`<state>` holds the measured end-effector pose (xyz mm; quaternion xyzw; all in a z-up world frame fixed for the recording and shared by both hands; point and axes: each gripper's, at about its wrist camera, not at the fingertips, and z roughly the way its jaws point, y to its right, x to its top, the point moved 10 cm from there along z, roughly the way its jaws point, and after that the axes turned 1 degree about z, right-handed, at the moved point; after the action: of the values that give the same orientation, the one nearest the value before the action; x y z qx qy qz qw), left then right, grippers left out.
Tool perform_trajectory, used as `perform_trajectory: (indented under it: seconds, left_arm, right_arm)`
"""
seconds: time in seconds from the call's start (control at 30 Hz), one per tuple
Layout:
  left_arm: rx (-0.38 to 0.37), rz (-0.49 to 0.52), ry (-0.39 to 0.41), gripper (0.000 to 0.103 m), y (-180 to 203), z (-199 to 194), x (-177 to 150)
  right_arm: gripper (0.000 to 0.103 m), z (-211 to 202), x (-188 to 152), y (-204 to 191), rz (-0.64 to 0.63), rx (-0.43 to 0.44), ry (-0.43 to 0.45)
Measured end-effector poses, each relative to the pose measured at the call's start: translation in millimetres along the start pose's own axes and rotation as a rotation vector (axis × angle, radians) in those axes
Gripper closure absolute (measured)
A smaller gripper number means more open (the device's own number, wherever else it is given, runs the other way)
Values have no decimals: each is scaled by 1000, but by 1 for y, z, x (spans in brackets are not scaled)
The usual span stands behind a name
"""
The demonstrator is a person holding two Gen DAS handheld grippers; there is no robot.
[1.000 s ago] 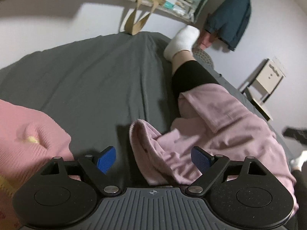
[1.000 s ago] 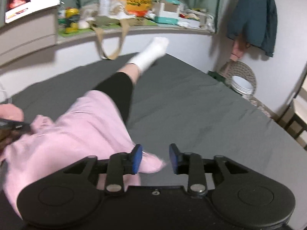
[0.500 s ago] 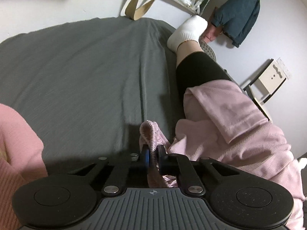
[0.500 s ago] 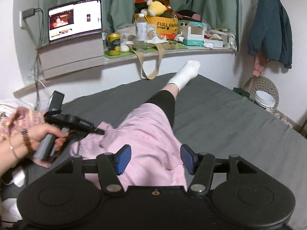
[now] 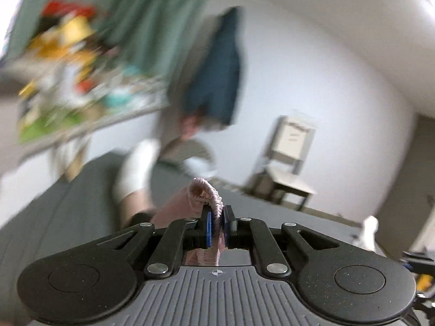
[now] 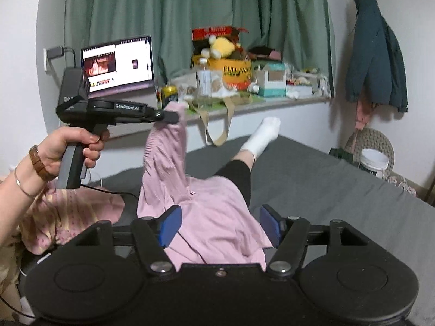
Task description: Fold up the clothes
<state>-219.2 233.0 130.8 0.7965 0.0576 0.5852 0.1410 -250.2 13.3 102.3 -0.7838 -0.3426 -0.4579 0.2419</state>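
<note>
The left gripper [image 6: 174, 116] has its fingers clenched on a ribbed edge, probably a cuff, of the pink top [image 6: 212, 212], lifting that part while the rest drapes over the person's lap, below the right gripper [image 6: 217, 226], whose fingers are spread with nothing between them. The knit looks soft, light and floppy; it will sag, so hems or cuffs give the surest hold.

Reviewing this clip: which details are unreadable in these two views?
- Left wrist view: shelf clutter is motion-blurred; items unidentifiable.
- Left gripper: how much pink garment it pinches is hidden behind its fingers.
- Right wrist view: right gripper body covers the pink garment's near hem.
- Laptop screen: text too small.
</note>
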Motion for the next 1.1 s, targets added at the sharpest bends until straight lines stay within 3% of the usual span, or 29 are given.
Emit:
perform_trajectory:
  seconds: [0.1,0.2,0.4,0.5,0.67,0.83,0.93,1.0,1.1]
  left_arm:
    - [-121,71,-17,95,60,5,4]
    - [-197,139,-88,95,106,18,-20]
    - [-158,213,-261,95,116,41,-93]
    - [-151,236,-292,95,116,34,-117]
    - [-129,302,-304,94,118,28,-135]
    - [-130,416,-300,76,125,3,-143]
    - [-139,470,-283,58,133,-10,-150]
    - [-147,478,-282,34,136,-15,-151]
    - [-144,500,-282,27,138,-21,-153]
  right_arm:
    - [41,-6,3,1,11,-1,28]
    - [39,-10,3,7,20,-27,48]
    - [37,-2,-21,20,23,-70,-16]
    - [36,8,-37,25,12,-108,-69]
    - [36,28,-58,25,34,-95,-134]
    - [36,41,-63,15,2,-82,-155]
    - [36,51,-56,5,6,-44,-145]
    - [36,60,-50,0,0,-38,-142]
    - [36,71,-43,-11,-38,-32,-146]
